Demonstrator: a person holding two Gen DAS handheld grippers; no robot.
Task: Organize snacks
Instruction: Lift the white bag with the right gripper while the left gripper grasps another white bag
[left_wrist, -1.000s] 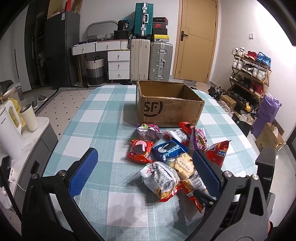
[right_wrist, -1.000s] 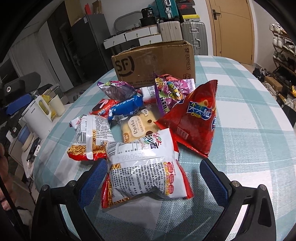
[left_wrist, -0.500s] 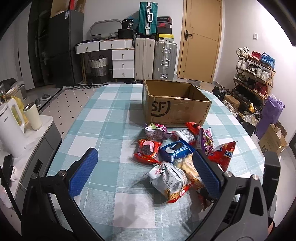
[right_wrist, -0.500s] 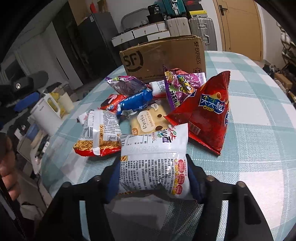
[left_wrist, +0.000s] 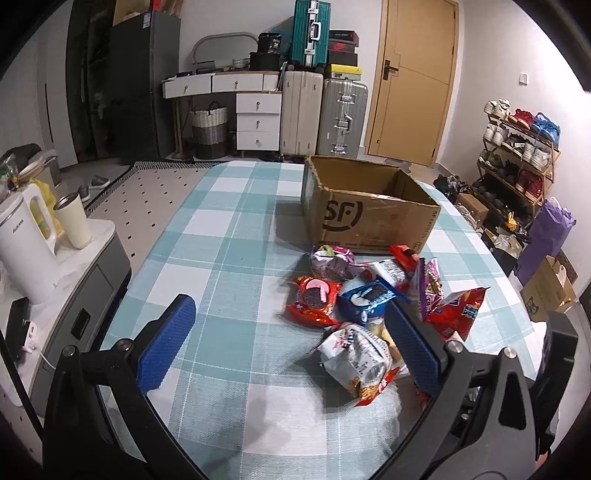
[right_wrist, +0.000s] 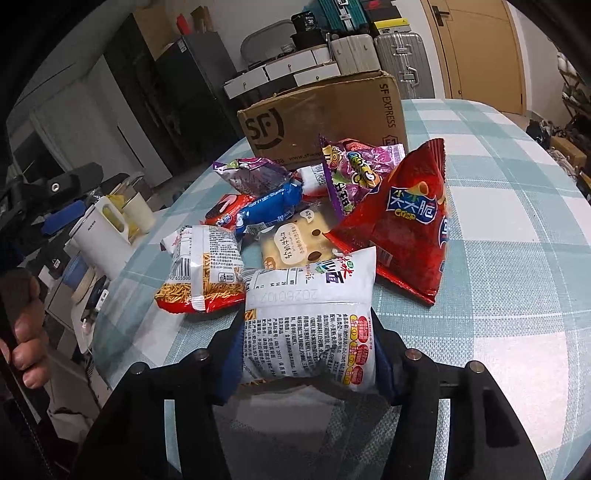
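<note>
A: Since a second ago the right gripper (right_wrist: 308, 354) has clenched its jaws on the white noodle packet (right_wrist: 310, 321), low over the desk (right_wrist: 509, 280); left gripper (left_wrist: 284, 350) gapes, idle.

B: Brown cardboard box (right_wrist: 325, 118) lies straight ahead beyond the snack pile; packet's long axis points there.

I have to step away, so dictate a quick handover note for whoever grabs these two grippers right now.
Right gripper: shut on the white noodle packet, at the near edge of the snack pile.
Left gripper: open, holding nothing, above the checked tablecloth left of the pile.
Cardboard box: open, behind the pile; its visible inside shows no snacks.
Done: one packet gripped, nothing boxed.
Left: probably box this packet, then the second noodle packet, red chip bag, purple bag, blue cookie pack and the rest.
</note>
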